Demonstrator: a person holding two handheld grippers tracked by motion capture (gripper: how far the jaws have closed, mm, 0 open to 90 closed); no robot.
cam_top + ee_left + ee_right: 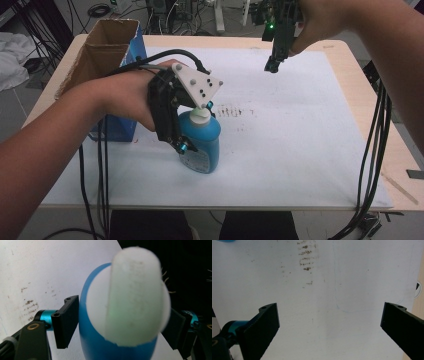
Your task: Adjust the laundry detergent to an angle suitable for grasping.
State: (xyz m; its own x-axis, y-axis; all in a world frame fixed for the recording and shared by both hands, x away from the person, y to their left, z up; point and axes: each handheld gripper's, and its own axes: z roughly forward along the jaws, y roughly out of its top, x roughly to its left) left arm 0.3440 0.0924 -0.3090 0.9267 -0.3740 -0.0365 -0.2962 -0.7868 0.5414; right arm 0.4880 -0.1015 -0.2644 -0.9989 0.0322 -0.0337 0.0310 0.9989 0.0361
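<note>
A blue bottle point(206, 145) with a white cap point(201, 116) stands upright on the white sheet point(300, 150), left of centre. My left gripper point(186, 145) is shut on the bottle's body from its left side, just below the cap. In the left gripper view the black jaws press both flanks of the blue bottle point(92, 347), and the white cap point(135, 297) looms close to the lens. My right gripper point(272, 64) hangs in the air over the back of the sheet, pointing down. Its jaws stand wide open around bare white sheet point(329, 325).
A tall open cardboard box point(107, 45) with blue sides stands at the back left, right behind my left hand. Brown smudges point(235, 111) mark the sheet just right of the bottle. Black cables point(372, 150) hang off the table's right side. A thin wooden stick point(400, 187) lies at the front right.
</note>
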